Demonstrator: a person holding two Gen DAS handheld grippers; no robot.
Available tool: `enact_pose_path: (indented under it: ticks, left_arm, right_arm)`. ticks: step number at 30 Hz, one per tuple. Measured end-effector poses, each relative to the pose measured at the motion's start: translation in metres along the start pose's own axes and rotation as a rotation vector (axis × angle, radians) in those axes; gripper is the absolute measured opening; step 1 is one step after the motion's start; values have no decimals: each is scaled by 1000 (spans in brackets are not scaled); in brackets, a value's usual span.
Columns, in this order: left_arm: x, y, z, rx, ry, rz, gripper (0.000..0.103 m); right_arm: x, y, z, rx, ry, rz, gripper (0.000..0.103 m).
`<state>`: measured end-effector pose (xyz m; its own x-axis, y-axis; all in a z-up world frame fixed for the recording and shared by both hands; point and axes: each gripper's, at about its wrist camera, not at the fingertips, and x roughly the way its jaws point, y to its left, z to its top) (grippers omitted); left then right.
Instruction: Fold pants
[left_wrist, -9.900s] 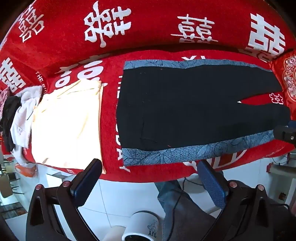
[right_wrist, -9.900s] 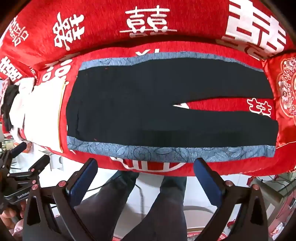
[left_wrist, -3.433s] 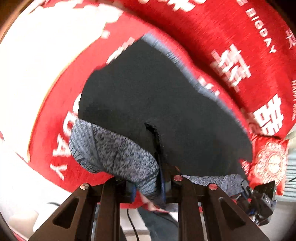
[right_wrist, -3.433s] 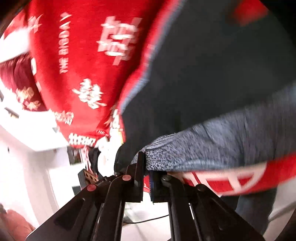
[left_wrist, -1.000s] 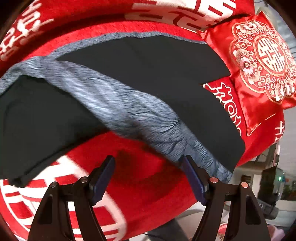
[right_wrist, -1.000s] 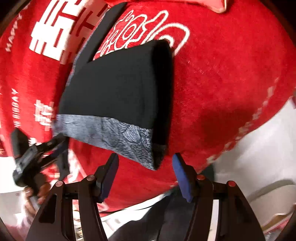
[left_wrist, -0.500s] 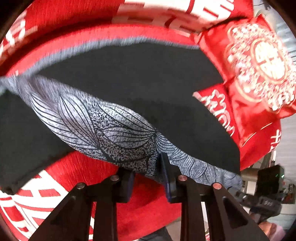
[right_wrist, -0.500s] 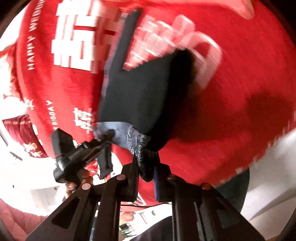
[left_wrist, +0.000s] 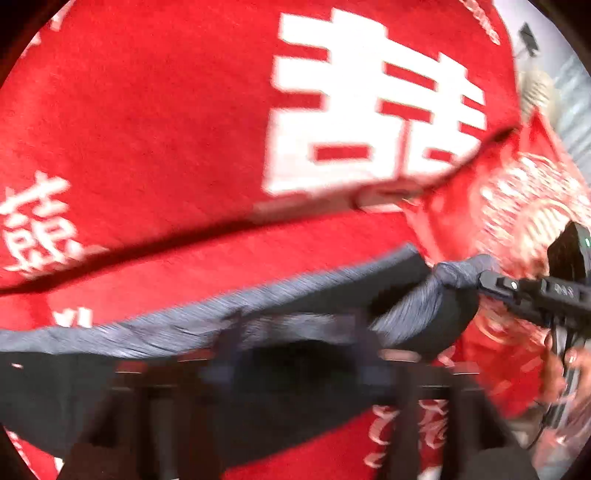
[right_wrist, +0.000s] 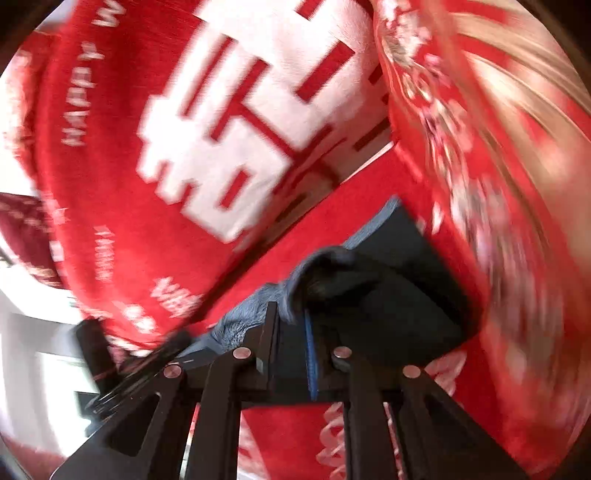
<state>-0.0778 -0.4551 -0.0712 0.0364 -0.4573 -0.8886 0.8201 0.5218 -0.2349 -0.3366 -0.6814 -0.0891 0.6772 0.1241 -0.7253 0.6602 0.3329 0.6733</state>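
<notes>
Lifting away from the red cover (left_wrist: 166, 129), the near leg of the pants (left_wrist: 258, 325) now hangs between the two tongs, where half a second ago both were only just closing on its grey patterned side band low against the seat. That suggests the lengthwise fold is under way: the gripped edge looks set to be carried up and over toward the far edge of the pants, which lies beyond the tongs against the red backrest with its big white characters.

From the left view, the dark cloth spreads just ahead of and across the left tongs (left_wrist: 295, 354), its grey band (left_wrist: 147, 332) running off to their left and bunching to their right. Heavy blur hides the tips, so they are probably pressed together on the band, though I cannot tell for sure.

Over to the right of the left tongs, the right tongs (right_wrist: 290, 332) come in level from the side, pinching the bunched hem end of the grey band. In their own view the fingers (right_wrist: 271, 325) stand close together with grey and black cloth caught between them, and the folded leg end lies directly ahead and slightly right. The embroidered red cushion (right_wrist: 498, 166) sits beyond them, near the hem.
</notes>
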Motion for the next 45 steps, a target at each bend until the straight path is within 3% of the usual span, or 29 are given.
enact_pose_path:
  ticks: [1,3,4,7,10,14,17,20,22,24,29,31,34,37,39,41,45]
  left_arm:
    - [-2,9,-2,-12,-17,26,87]
    - [8,23,-10,-17,26,72,87]
    - [15,33,-18,-25,56,118,87]
    - [35,60,-47,-56,141,231,87]
    - [46,87,-74,-133,216,284,87]
    - [54,102,-87,-181,248,306,87]
    - [63,104,-89,-160,260,319,87]
    - [67,105,-88,-141,248,326,88]
    - [67,109,-87,-143,257,327,89]
    - [66,108,-83,-151,276,343,89]
    - [49,100,-55,-113,181,311,89]
    - [62,98,-42,-92,174,318,89]
    - [89,89,-26,-104,172,337,89]
    - [107,97,-24,-123,166,365,89]
    - [105,103,-26,-133,142,361,89]
    - [97,112,-31,-125,135,395,89]
    - [73,144,-42,-181,166,444,89]
  right_arm:
    - [17,-3,15,-7,36,-81,20]
    - [37,0,29,-48,72,-243,53]
    - [38,3,29,-81,62,-265,53]
    - [29,15,5,-141,19,-210,54]
    - [25,1,-35,-65,27,-286,54]
    - [32,-37,-60,61,28,-389,53]
    - [38,-52,-48,128,-20,-366,7]
    - [33,-24,-39,-21,-88,-401,6]
    - [42,-36,-41,7,-15,-460,8]
    - [44,-50,-47,64,56,-508,35]
    - [11,9,-46,-177,-79,-422,36]
    - [30,24,-28,-267,-57,-410,36]
    - [72,24,9,-306,-36,-409,36]
    - [112,2,34,-339,24,-508,34]
    - [112,-11,45,-323,-11,-496,15]
    - [105,-15,51,-286,-35,-511,14]
    - [102,-1,38,-318,-48,-615,25]
